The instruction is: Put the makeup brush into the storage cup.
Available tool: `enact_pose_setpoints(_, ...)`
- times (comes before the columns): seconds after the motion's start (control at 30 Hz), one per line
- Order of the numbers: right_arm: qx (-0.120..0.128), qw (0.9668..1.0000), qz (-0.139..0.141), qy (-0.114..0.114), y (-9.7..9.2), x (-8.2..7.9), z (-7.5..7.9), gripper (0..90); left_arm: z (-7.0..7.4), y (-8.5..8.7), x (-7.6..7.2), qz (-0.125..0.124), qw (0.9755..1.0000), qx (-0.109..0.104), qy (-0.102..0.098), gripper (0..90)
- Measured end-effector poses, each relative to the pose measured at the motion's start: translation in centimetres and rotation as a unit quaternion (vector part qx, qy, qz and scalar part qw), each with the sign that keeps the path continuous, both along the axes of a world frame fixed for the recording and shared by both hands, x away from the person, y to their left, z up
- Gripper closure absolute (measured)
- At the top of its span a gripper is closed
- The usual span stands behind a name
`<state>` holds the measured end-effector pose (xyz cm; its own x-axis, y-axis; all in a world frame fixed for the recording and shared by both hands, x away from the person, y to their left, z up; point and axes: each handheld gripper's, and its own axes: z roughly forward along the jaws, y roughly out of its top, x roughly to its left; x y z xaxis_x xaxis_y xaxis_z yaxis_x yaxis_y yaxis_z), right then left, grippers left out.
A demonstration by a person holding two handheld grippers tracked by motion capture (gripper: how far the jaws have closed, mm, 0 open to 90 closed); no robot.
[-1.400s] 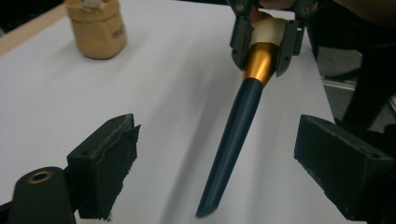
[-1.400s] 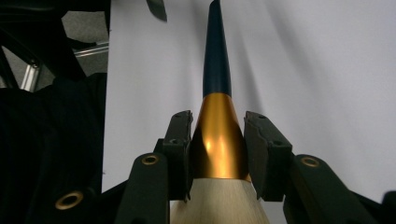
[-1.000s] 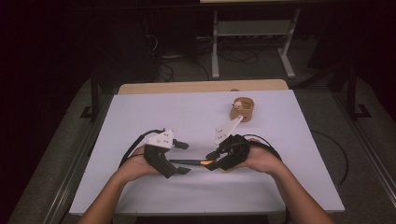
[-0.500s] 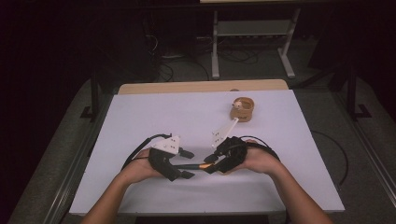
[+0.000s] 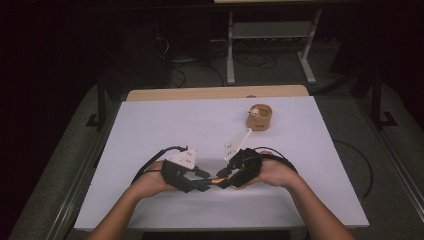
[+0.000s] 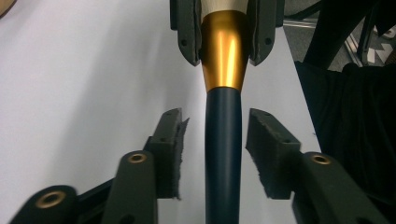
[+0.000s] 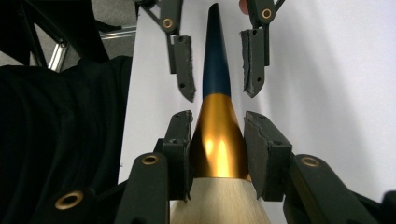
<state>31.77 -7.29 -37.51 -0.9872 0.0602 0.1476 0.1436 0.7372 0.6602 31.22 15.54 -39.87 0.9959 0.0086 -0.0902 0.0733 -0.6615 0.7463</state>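
At the near edge of a white table [image 5: 150, 130], a person passes a makeup brush [image 6: 223, 140] from one hand-held gripper to the other. The right gripper [image 7: 218, 149] is clamped on the brush's flared golden ferrule [image 7: 218, 140], its pale bristle tuft pointing back into that hand. The left gripper [image 6: 215, 154] has just been closing its jaws around the slim dark-blue handle; a second ago they stood wide, and now the padded faces flank the handle with a narrow gap on each side, not yet pressing. The handover looks about half done, with the left grip yet to seal before the right can let go. The ferrule is glossy metal, the handle smooth and tapering, the jaw pads rough and frayed. Farther right stands a small round wooden holder [image 5: 259, 118].
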Motion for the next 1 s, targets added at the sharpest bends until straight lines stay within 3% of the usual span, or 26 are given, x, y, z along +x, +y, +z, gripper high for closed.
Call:
enact_pose_setpoints(0.57,0.001,1.0000,0.006,0.004,0.15,-0.01,-0.21,62.3,-0.16,-0.56,-0.18,-0.025,0.9992,0.024,-0.019,73.1)
enact_pose_setpoints(0.67,-0.002,0.9999,0.006,0.010,0.07,-0.02,-0.30,62.3,-0.34,-0.78,-0.42,-0.017,0.9996,0.019,-0.011,73.6)
enact_pose_setpoints(0.83,-0.001,0.9999,0.010,0.008,0.02,0.01,-0.37,62.2,-0.30,-0.77,-0.49,-0.013,0.9996,0.019,-0.014,74.2)
enact_pose_setpoints(1.0,0.018,0.9997,0.017,0.006,-0.16,0.33,-0.37,62.1,-0.11,-0.58,-0.40,-0.014,0.9997,0.014,-0.014,74.5)
